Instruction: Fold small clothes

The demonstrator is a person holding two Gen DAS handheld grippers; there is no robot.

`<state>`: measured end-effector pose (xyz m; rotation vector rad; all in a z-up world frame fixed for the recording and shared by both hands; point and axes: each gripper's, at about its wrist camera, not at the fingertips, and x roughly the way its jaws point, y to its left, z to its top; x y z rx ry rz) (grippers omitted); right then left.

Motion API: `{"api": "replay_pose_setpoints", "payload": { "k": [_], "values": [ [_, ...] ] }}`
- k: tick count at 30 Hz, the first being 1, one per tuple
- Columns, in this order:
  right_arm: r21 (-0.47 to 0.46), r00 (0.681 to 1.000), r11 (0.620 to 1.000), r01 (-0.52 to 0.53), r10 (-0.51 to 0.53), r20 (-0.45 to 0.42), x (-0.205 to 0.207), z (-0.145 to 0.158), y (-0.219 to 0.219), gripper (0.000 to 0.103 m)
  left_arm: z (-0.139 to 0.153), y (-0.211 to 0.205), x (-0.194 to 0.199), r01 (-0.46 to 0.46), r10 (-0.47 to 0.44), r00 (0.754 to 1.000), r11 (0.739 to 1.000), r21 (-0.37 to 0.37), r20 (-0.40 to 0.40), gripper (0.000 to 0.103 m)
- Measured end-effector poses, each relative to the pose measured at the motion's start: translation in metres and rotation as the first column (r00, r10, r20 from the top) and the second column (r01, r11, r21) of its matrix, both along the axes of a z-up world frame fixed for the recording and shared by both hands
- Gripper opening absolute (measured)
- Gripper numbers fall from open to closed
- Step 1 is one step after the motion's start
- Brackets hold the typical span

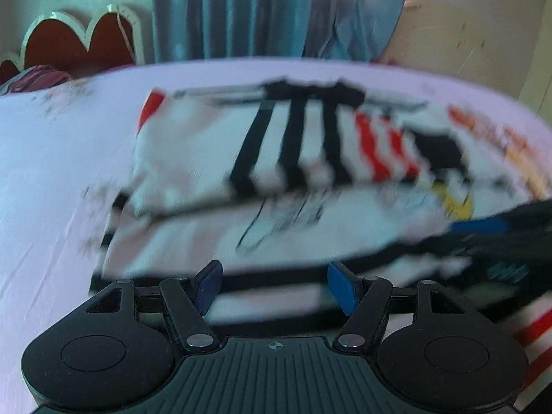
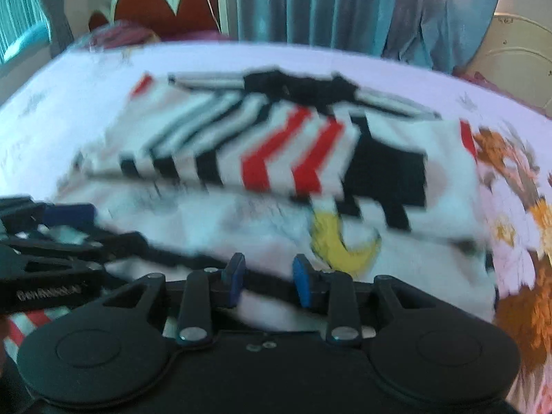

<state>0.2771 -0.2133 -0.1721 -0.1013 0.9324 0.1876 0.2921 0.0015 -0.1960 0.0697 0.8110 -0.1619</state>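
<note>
A small white garment (image 1: 193, 151) with black and red stripes lies on the pink bed sheet (image 1: 51, 172), its upper part folded over the lower. A yellow moon print (image 2: 341, 245) shows on the lower layer. My left gripper (image 1: 276, 284) hovers open over the near black hem, nothing pinched. My right gripper (image 2: 269, 281) has its blue pads a narrow gap apart with the hem and white cloth (image 2: 276, 158) showing between them; blur hides whether they press. The right gripper (image 1: 483, 224) enters the left view from the right. Black left fingers (image 2: 69, 215) lie at the left of the right view.
A red scalloped headboard (image 1: 69, 41) and blue-grey curtains (image 1: 241, 10) stand behind the bed. An orange floral print (image 2: 517, 172) covers the sheet (image 2: 69, 79) to the right. Bare sheet stretches left of the garment.
</note>
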Motion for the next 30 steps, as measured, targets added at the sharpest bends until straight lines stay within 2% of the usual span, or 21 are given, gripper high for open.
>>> {"api": "replay_pose_setpoints", "payload": {
  "k": [3, 9, 12, 15, 17, 20, 23, 26, 30],
  "values": [
    [-0.045, 0.999, 0.998, 0.035, -0.035, 0.012, -0.014, -0.004, -0.028, 0.029, -0.004, 0.012, -0.016, -0.003, 0.002, 0.999, 0.999, 0.039, 0.034, 0.067],
    [-0.075, 0.995, 0.992, 0.100, -0.098, 0.026, -0.037, -0.001, -0.076, 0.029, -0.002, 0.041, -0.040, -0.088, 0.086, 0.996, 0.995, 0.055, 0.026, 0.070],
    [-0.074, 0.995, 0.993, 0.093, -0.091, 0.033, -0.046, 0.004, -0.075, 0.032, 0.004, 0.037, -0.047, -0.125, 0.124, 0.992, 0.989, 0.073, 0.017, 0.070],
    [0.054, 0.997, 0.996, 0.078, -0.079, 0.017, -0.054, 0.013, -0.072, 0.033, 0.016, 0.026, -0.059, -0.125, 0.125, 0.992, 0.992, 0.014, 0.027, 0.070],
    [0.087, 0.999, 0.996, 0.026, -0.028, 0.025, -0.063, 0.017, -0.054, 0.033, 0.022, 0.011, -0.069, -0.097, 0.097, 0.995, 0.995, -0.005, 0.039, 0.070],
    [0.091, 0.997, 0.993, -0.071, 0.069, 0.027, -0.074, 0.017, -0.021, 0.031, 0.020, -0.009, -0.078, -0.049, 0.049, 0.998, 0.999, 0.000, 0.024, 0.070],
    [0.062, 0.991, 0.989, -0.134, 0.134, 0.006, -0.085, 0.009, 0.002, 0.031, 0.008, -0.015, -0.085, -0.043, 0.044, 0.999, 0.998, 0.052, -0.013, 0.070],
    [0.002, 0.992, 0.992, -0.128, 0.128, -0.004, -0.098, 0.001, -0.002, 0.031, 0.001, 0.000, -0.100, -0.054, 0.055, 0.998, 0.997, 0.060, -0.014, 0.074],
    [-0.015, 0.998, 0.998, -0.065, 0.064, -0.009, -0.117, 0.002, -0.030, 0.031, 0.003, 0.024, -0.119, -0.081, 0.082, 0.996, 0.996, 0.037, -0.035, 0.075]
  ]
}}
